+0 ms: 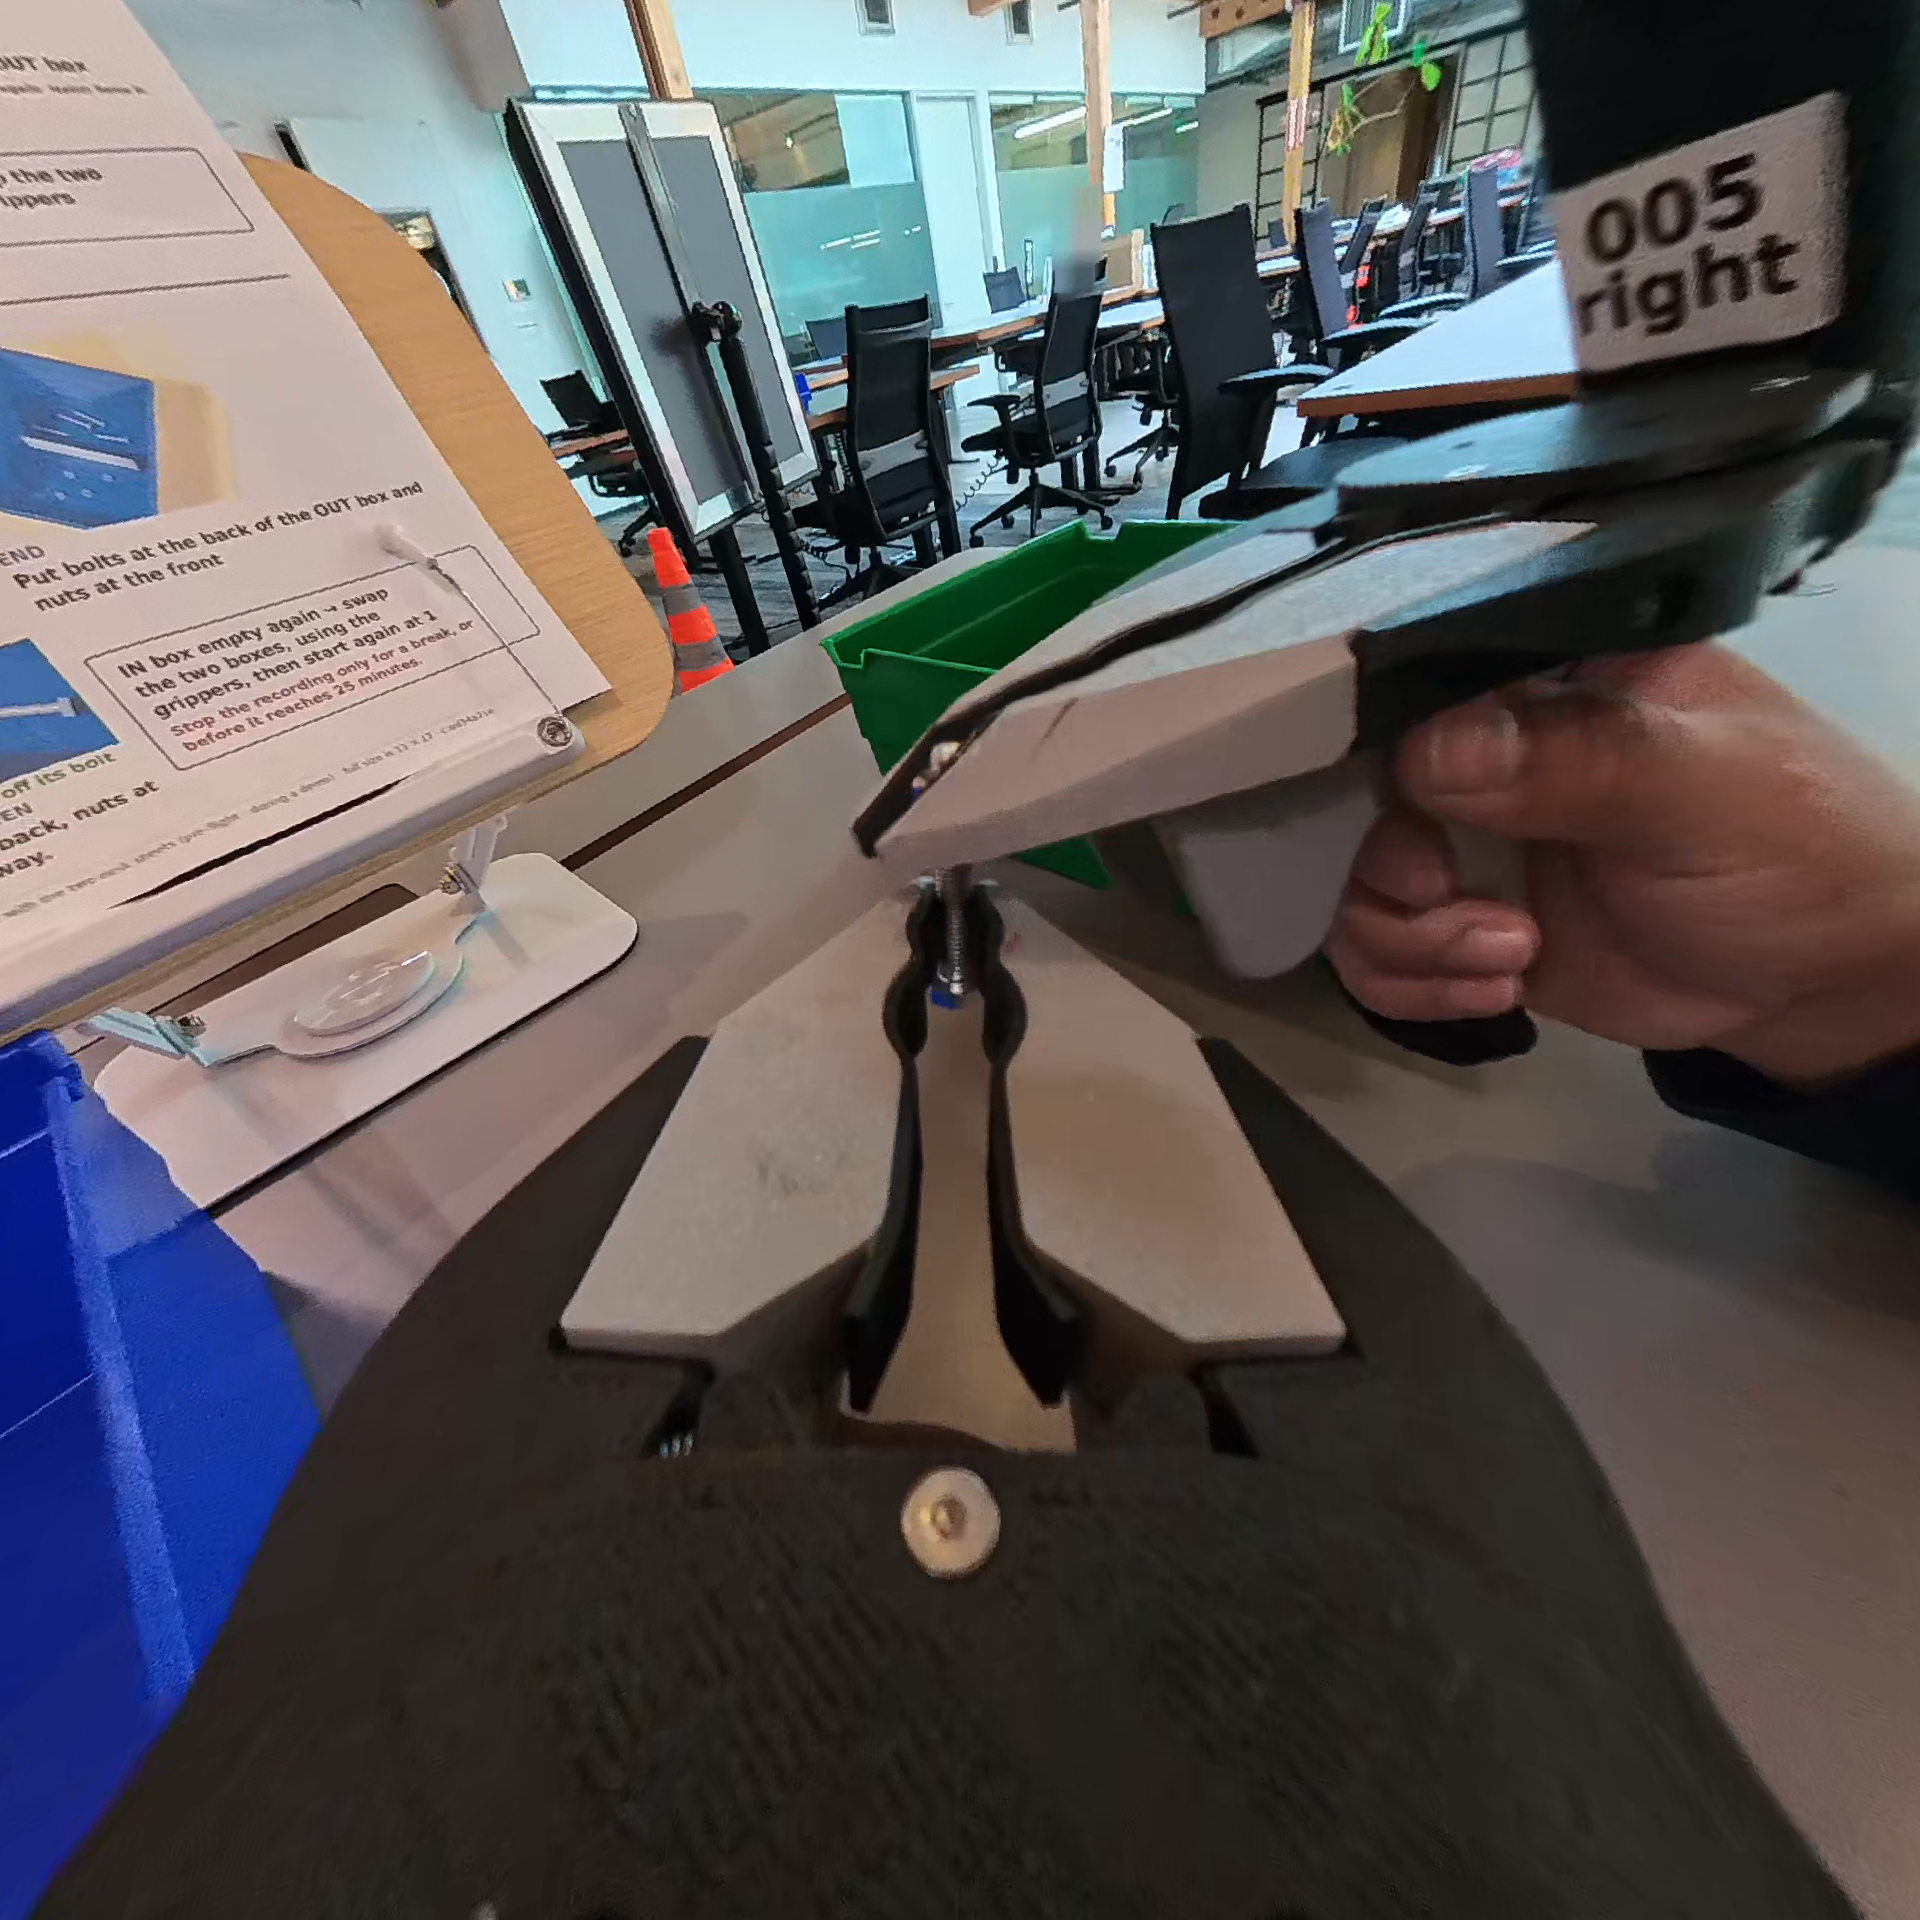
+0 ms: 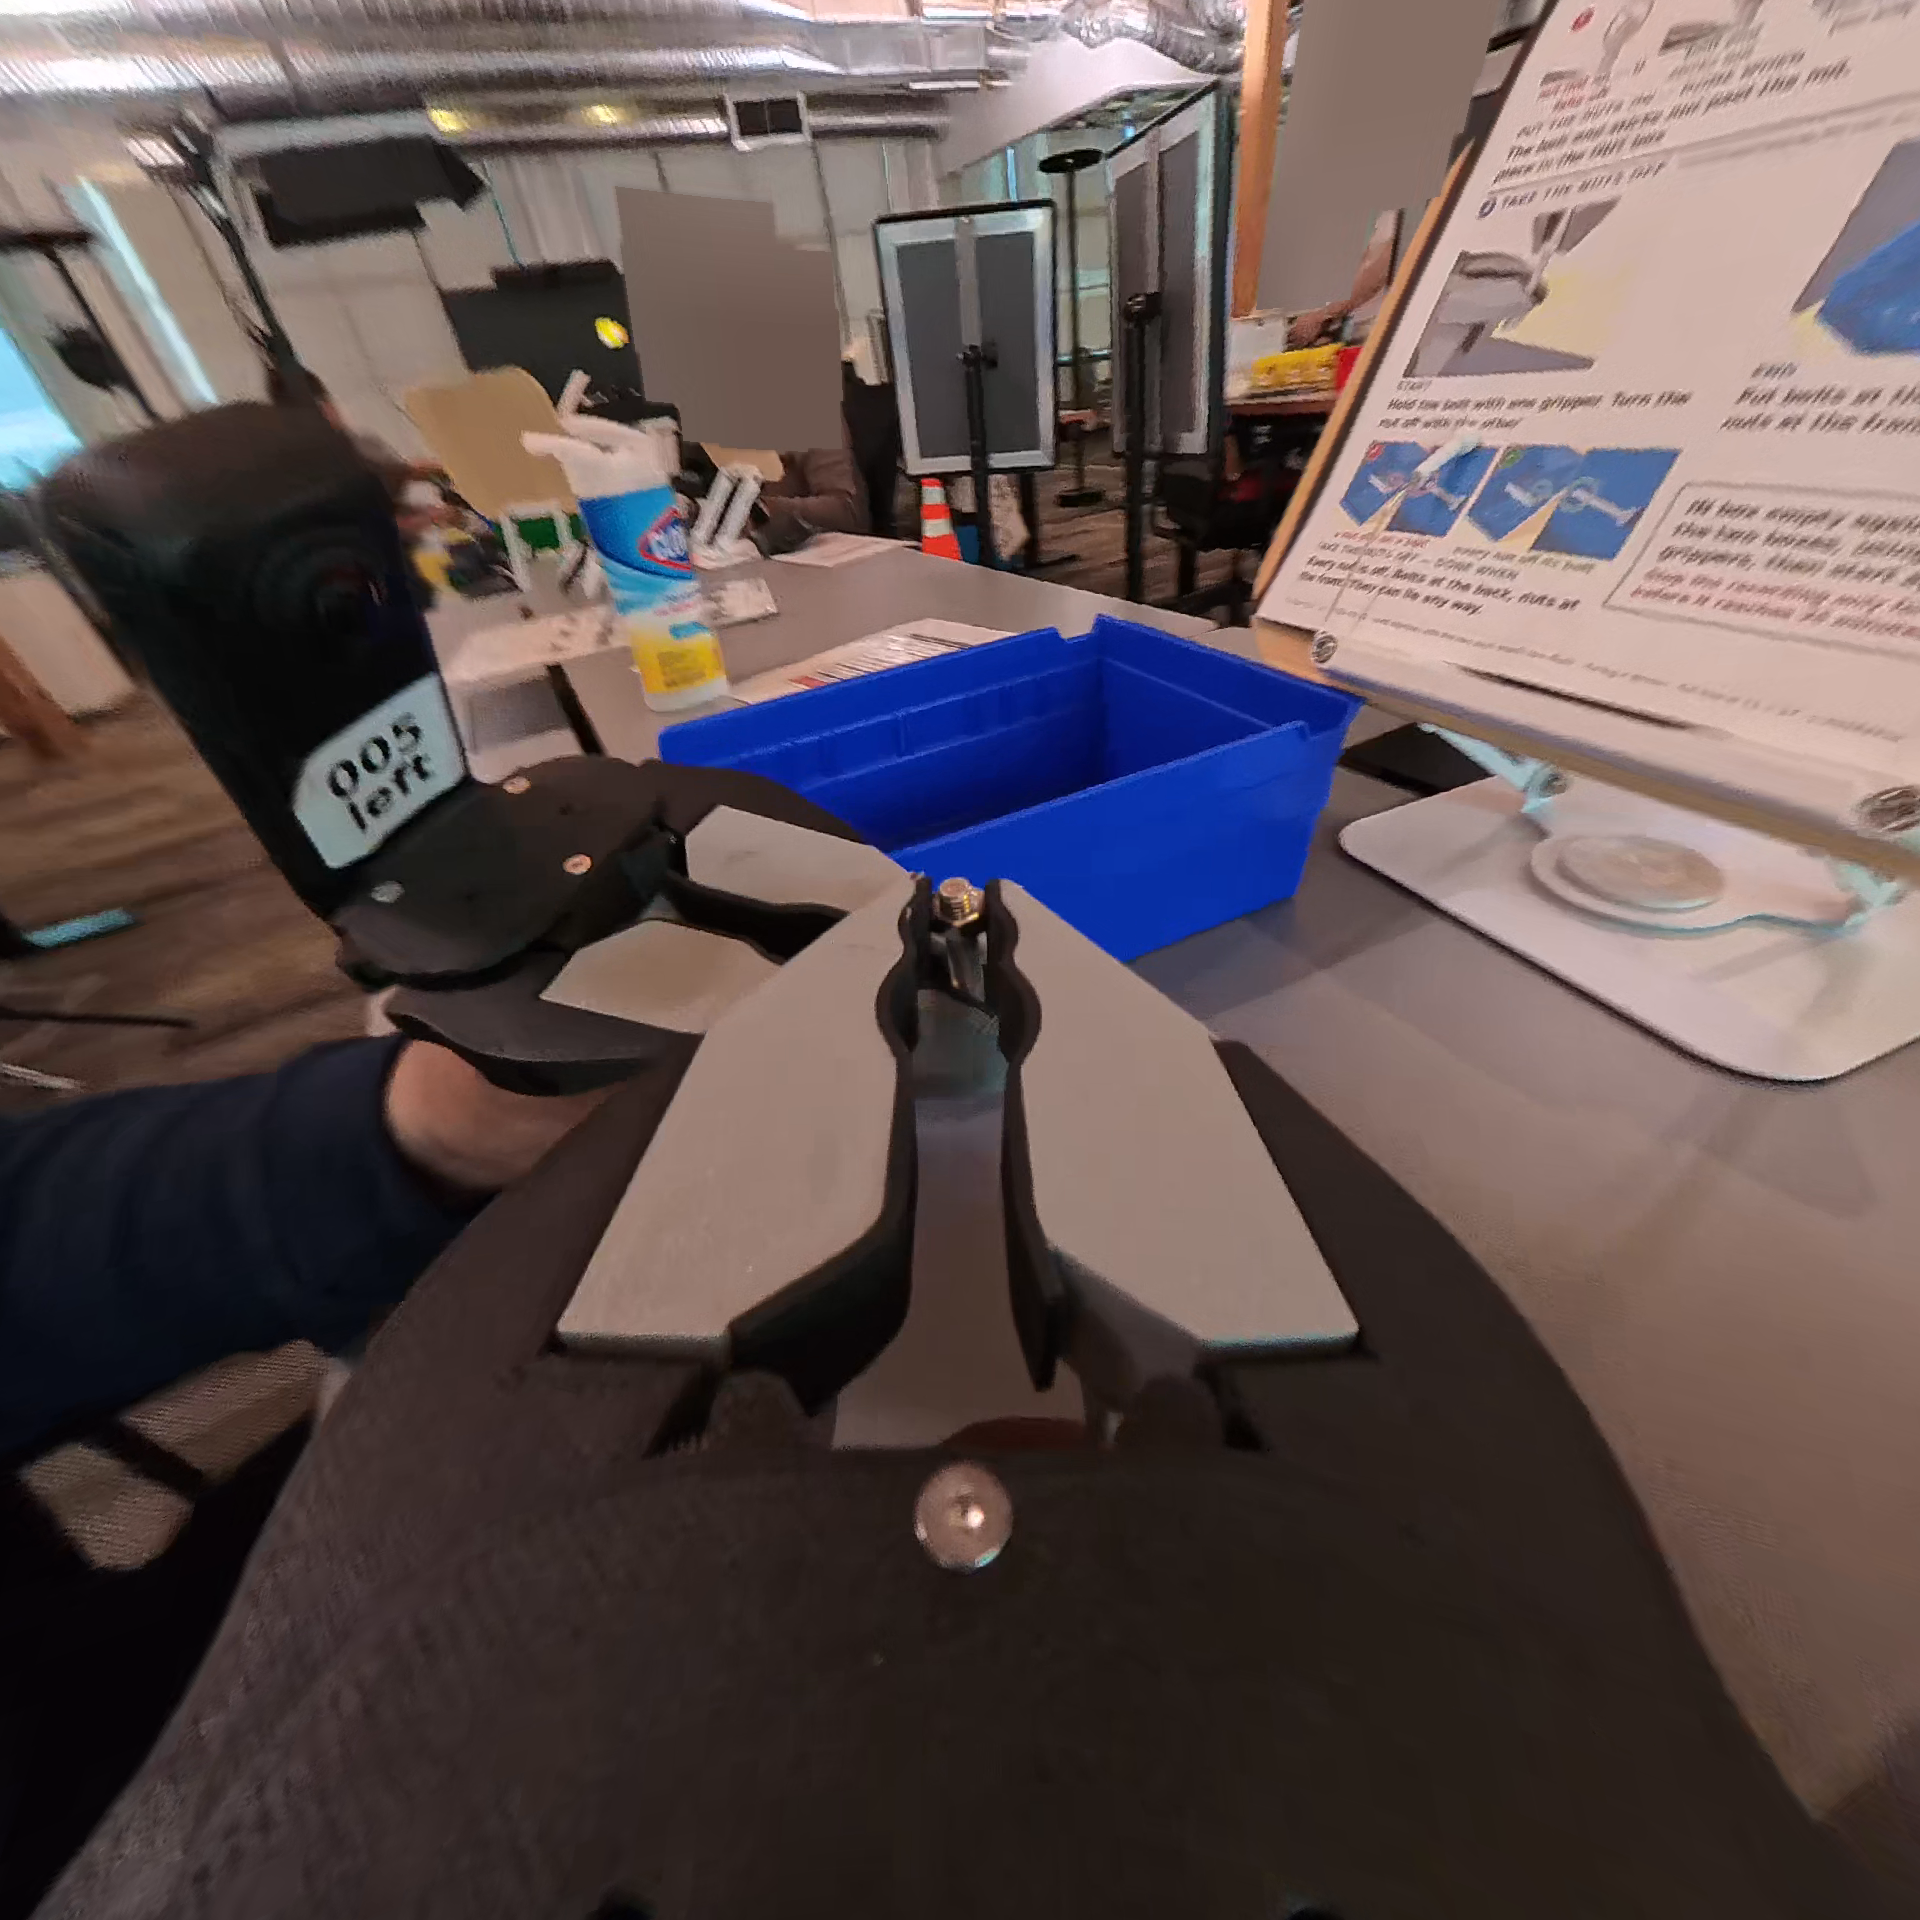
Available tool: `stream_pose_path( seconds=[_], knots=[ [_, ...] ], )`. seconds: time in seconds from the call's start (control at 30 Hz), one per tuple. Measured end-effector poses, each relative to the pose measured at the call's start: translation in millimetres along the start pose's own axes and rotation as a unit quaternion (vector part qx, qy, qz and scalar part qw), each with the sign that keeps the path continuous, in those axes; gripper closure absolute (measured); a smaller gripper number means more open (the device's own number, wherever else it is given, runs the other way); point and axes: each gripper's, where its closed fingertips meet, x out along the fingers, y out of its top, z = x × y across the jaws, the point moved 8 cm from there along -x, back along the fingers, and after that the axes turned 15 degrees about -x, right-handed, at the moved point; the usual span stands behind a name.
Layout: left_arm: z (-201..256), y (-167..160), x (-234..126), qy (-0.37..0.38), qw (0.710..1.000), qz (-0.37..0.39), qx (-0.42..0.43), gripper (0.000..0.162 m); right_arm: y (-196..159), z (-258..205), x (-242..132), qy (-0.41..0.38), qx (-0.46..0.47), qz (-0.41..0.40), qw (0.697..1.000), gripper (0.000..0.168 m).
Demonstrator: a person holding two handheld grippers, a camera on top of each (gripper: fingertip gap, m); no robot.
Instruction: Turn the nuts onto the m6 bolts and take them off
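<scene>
In the left wrist view, the left gripper [image 1: 954, 961] fills the lower frame, its black-edged fingers [image 1: 904, 997] narrowed onto a threaded bolt [image 1: 951, 951] held upright at centre frame. Just above it, the right gripper [image 1: 940, 790] comes in from the right, held by a hand [image 1: 1621, 873], its tips meeting the bolt's top end. In the right wrist view those fingers [image 2: 1003, 935] are closed on a silvery nut [image 2: 954, 902] at upper centre, with the left gripper and a dark sleeve [image 2: 187, 1226] at middle left. Behind, a blue bin [image 2: 1049, 790] sits on the grey table [image 2: 1507, 1195]; a green bin [image 1: 977, 623] shows in the left wrist view. An instruction sheet on a stand [image 2: 1621, 416] rises at upper right, and a wipes canister [image 2: 655, 582] stands farther back at upper left.
</scene>
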Motion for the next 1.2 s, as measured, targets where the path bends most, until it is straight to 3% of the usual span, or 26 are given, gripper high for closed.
stream_pose_path(
  seconds=[0.67, 0.83, 1.07, 1.13, 1.2],
  knots=[
    [-2.5, 5.2, -5.3, -0.032, 0.998, 0.010, -0.048, 0.160, -2.3, 4.2, -2.0, 0.011, 0.038, 0.008, 0.999, 0.162],
    [-13.8, 7.0, -8.1, 0.009, 0.998, 0.020, -0.054, 0.160, 0.2, 5.2, -6.7, 0.001, 0.029, 0.022, 0.999, 0.151],
    [4.5, 5.5, -4.5, -0.036, 0.999, 0.014, -0.024, 0.160, -0.5, -3.3, 0.5, 0.035, 0.031, 0.019, 0.999, 0.146],
    [1.9, 4.5, -3.4, -0.016, 1.000, 0.010, -0.021, 0.160, 0.4, -4.2, 0.2, 0.033, 0.022, 0.019, 0.999, 0.134],
    [-5.3, 4.9, -5.0, 0.010, 1.000, 0.011, -0.021, 0.160, 0.1, -2.5, -1.4, 0.020, 0.015, 0.016, 1.000, 0.135]
  ],
)
